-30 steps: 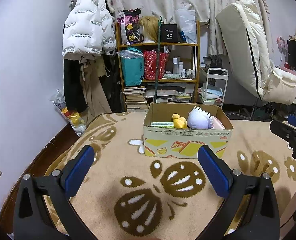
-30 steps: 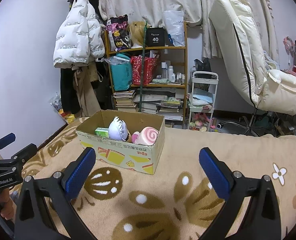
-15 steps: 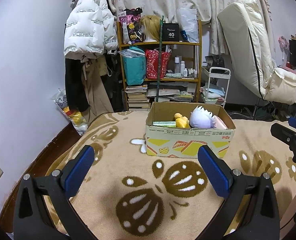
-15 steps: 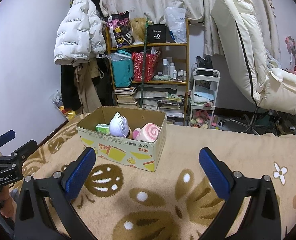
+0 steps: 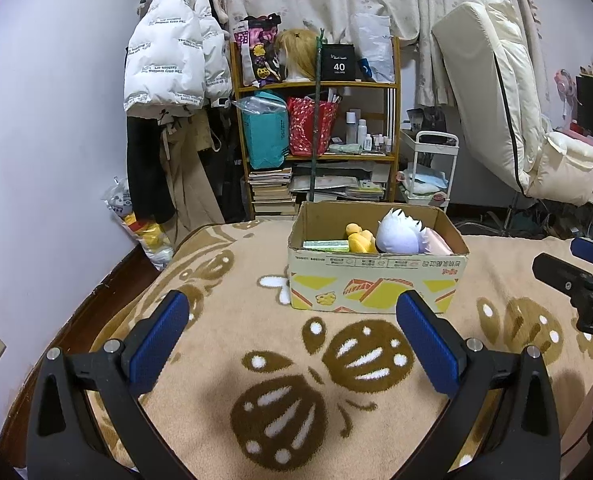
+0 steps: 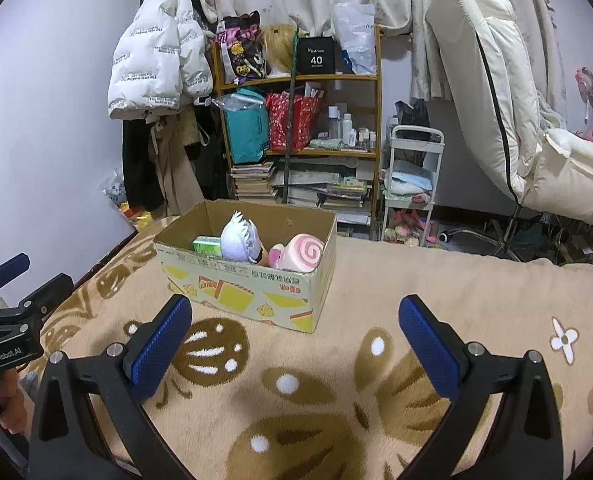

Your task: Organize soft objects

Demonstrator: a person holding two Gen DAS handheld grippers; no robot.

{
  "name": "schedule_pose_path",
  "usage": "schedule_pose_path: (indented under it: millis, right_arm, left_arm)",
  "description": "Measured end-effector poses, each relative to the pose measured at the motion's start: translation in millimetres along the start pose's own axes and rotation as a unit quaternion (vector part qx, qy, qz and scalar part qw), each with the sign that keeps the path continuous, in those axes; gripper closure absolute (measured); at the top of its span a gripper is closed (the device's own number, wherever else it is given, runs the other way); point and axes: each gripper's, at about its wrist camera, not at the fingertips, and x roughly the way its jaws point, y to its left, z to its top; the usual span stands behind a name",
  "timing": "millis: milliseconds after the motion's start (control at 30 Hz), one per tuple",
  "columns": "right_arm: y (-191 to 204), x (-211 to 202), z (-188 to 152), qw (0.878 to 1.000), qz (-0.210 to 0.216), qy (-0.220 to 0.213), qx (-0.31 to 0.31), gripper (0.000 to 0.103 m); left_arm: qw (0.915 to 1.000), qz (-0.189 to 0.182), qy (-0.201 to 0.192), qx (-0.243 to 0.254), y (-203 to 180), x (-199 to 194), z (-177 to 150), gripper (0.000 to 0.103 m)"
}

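Open printed cardboard box (image 5: 377, 280) stood on the beige butterfly-patterned blanket (image 5: 296, 360) straight ahead of the left gripper (image 5: 292, 342), its long side running across that view. From the right gripper (image 6: 296, 344) the box (image 6: 248, 280) lay ahead and to the left, corner-on. Left appeared nearer, by judgement. Inside the box: white spiky plush (image 5: 398, 234), yellow plush (image 5: 359, 239), pink swirl cushion (image 6: 301, 252), green packet (image 6: 207, 245). Both grippers were spread wide, empty, touching nothing.
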Motion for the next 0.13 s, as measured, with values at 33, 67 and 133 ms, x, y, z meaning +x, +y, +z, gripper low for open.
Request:
schedule_pose_path:
  millis: [33, 67, 133]
  right_arm:
    - [-0.2, 1.6, 0.6, 1.0, 0.001, 0.004, 0.001, 0.0]
    - [-0.1, 2.4, 0.3, 1.0, 0.002, 0.007, 0.001, 0.0]
    - [-0.3, 3.9, 0.1, 1.0, 0.004, 0.012, 0.003, 0.0]
  left_arm:
    - [1.0, 0.0, 0.001, -0.001, -0.1, 0.0, -0.1, 0.001]
    - [1.0, 0.0, 0.001, -0.001, -0.3, -0.1, -0.1, 0.001]
    - [1.0, -0.001, 0.002, -0.002, -0.8, -0.1, -1.6, 0.001]
